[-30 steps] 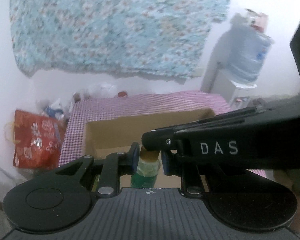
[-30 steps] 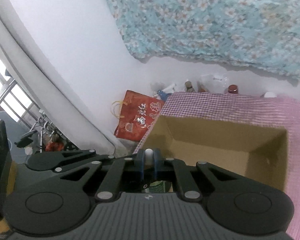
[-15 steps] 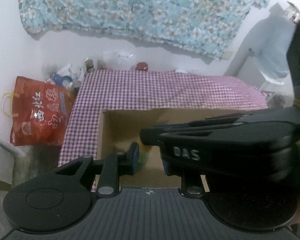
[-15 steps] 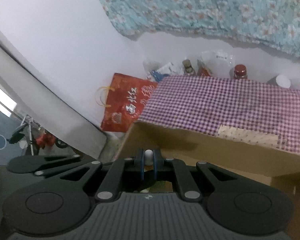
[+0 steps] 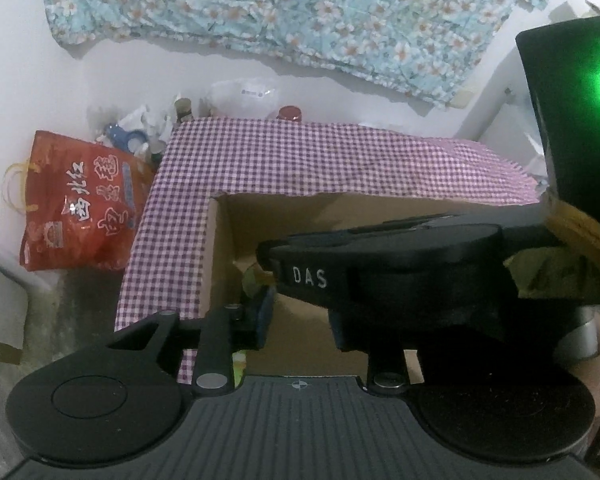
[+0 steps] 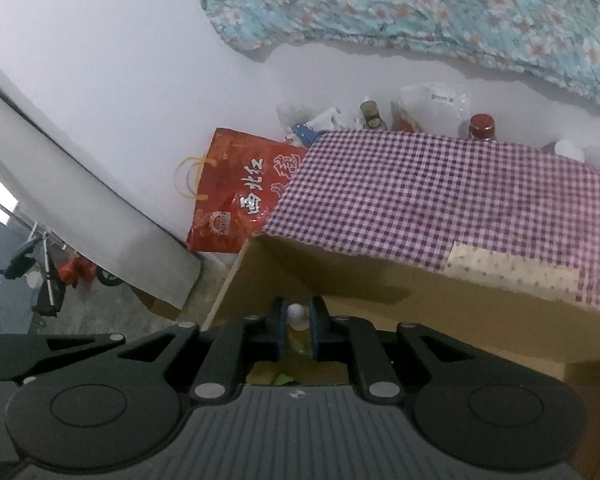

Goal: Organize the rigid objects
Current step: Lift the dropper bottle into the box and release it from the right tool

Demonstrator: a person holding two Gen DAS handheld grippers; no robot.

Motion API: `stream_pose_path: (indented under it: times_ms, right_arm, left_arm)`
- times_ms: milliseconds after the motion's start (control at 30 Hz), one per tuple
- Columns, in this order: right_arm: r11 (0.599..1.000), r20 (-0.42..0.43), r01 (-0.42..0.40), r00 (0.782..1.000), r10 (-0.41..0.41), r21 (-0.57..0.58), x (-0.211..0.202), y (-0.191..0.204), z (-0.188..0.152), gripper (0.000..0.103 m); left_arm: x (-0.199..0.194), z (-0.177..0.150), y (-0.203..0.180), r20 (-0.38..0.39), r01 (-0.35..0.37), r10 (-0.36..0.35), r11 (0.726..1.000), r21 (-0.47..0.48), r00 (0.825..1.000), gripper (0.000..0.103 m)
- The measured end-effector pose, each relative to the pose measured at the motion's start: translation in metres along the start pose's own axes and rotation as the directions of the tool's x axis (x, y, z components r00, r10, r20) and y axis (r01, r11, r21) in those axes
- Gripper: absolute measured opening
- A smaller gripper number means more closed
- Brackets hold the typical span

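An open cardboard box (image 5: 220,256) stands on the purple checked tablecloth (image 5: 300,156); it also shows in the right wrist view (image 6: 380,288). My left gripper (image 5: 300,312) is over the box, jaws apart with nothing between them. The other gripper's black body (image 5: 380,276) crosses in front of it and hides its right finger. A greenish bottle (image 5: 252,280) shows just past the left finger, mostly hidden. My right gripper (image 6: 296,328) is shut on a white-capped bottle (image 6: 296,314) at the box's near left corner.
A red printed bag (image 5: 80,204) stands on the floor left of the table; it also shows in the right wrist view (image 6: 236,196). Jars and a plastic bag (image 6: 432,108) line the wall behind the table. A flowered cloth (image 5: 300,12) hangs above.
My left gripper let go of the green bottle and its jaws opened. Both views tilted down over the box. My right gripper kept hold of its white-capped bottle.
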State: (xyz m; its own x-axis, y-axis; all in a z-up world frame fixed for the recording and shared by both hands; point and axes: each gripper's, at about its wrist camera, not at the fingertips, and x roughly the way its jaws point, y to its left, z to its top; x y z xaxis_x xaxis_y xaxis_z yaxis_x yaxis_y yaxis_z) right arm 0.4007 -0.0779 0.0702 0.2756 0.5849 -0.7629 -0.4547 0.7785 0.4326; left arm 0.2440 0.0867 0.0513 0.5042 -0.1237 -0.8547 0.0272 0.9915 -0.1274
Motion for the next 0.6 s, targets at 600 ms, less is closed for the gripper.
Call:
stream_pose_path:
  times_ms: [600]
  right_arm:
    - [0.992,0.251,-0.083,0.966,0.056,0.097,-0.196,0.007,-0.098,0.032]
  left_arm:
    - [-0.131,-0.068,-0.052,0.169,0.089,-0.104,0.992,0.093,0.980,0.048]
